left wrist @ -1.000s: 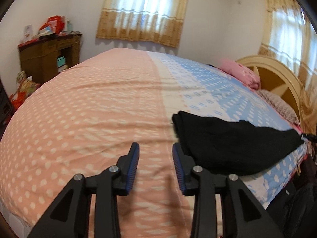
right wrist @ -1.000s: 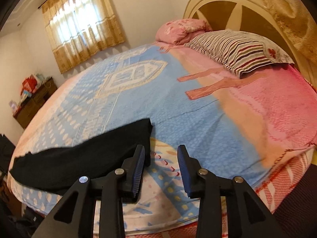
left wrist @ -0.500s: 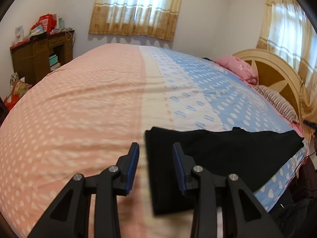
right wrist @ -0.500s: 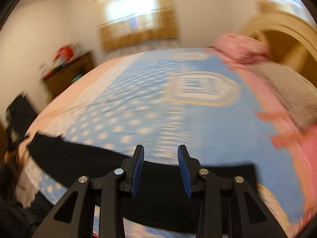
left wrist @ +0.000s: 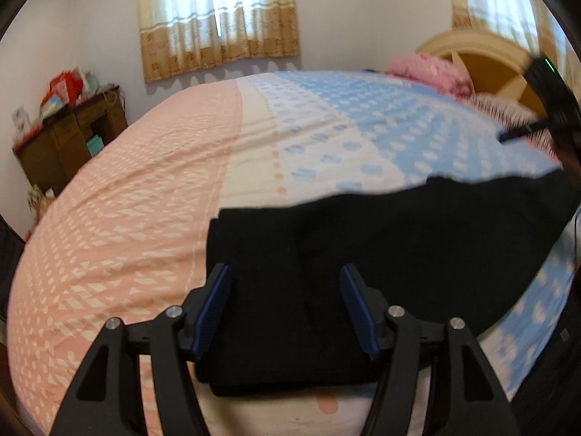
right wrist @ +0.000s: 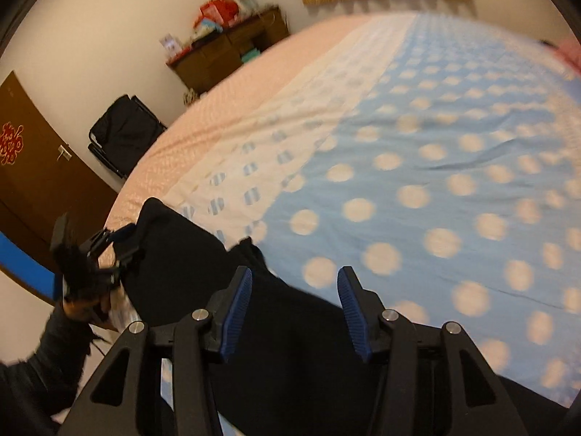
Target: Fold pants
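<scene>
1. Since the earlier frame, both tongs are now hanging over the black pants (left wrist: 381, 254); the right tongs (right wrist: 294, 307) are swinging far across the bed (left wrist: 127, 218).
2. The left tongs (left wrist: 287, 309) are opening, pants below, pads not pressing.
3. The right tongs are opening too, over the pants' edge.
4. The pants are lying folded near the bed's edge.
</scene>
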Available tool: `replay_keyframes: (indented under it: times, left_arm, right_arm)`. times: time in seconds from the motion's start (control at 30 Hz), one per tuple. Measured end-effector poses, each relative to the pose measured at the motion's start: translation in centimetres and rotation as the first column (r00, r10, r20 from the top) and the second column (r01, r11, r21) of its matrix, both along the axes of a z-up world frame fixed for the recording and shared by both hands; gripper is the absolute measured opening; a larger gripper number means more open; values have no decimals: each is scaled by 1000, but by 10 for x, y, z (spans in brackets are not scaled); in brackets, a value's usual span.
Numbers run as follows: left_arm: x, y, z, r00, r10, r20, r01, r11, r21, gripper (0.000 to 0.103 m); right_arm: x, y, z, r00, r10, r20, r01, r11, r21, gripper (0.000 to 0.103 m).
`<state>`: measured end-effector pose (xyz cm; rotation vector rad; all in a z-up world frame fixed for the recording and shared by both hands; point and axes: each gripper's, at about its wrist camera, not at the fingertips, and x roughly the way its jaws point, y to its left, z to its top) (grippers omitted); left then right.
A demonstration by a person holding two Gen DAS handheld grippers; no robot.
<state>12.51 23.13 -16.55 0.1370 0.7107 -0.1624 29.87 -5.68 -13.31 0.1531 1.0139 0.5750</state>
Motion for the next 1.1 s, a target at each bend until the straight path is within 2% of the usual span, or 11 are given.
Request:
replay_keyframes:
  times: [0.17, 0.37, 0.4, 0.43, 0.5, 0.57, 0.7, 0.87, 0.97, 1.0, 1.1]
  left_arm:
    - [-5, -3, 1, 1000, -15, 21, 14, 999, 32, 71]
    - [-9, 8, 2, 999, 4, 36, -2, 999, -45, 72]
    - [-9, 13, 3, 999, 15, 38, -12, 997, -74, 73]
    - [-9, 18, 4, 999, 29, 37, -25, 994, -104, 75]
    - [-9, 27, 6, 998, 60, 28, -55, 987, -152, 80]
    - [-9, 33, 7, 997, 75, 21, -69, 980, -186, 84]
    - [-5, 26, 4, 997, 72, -4, -72, 987, -146, 88]
    - [10, 12, -7, 993, 76, -86, -80, 996, -45, 89]
    - [10, 15, -6, 992, 81, -95, -85, 995, -45, 91]
    - [9, 15, -6, 992, 82, -94, -87, 995, -43, 91]
    - [7, 14, -5, 992, 98, -82, -101, 994, -31, 91]
  right_arm:
    - [37, 36, -32, 993, 1, -122, 6, 998, 56, 51]
    - [49, 58, -54, 974, 29, -223, -3, 993, 118, 50]
    - [49, 60, -56, 971, 42, -234, -14, 993, 121, 44]
    - [47, 64, -58, 970, 52, -236, -25, 993, 116, 27]
    - [46, 68, -58, 970, 45, -238, -17, 993, 118, 6]
    - [46, 70, -49, 979, 36, -201, -12, 993, 117, 5]
    - [55, 67, -29, 991, 3, -134, 14, 992, 126, 4]
    - [68, 64, -57, 983, -22, -181, 30, 999, 43, 4]
    - [65, 61, -59, 988, -15, -153, 25, 998, 62, 7]
    - [65, 58, -58, 988, -20, -153, 30, 997, 65, 14]
    - [52, 46, -48, 991, -31, -129, 35, 999, 31, 57]
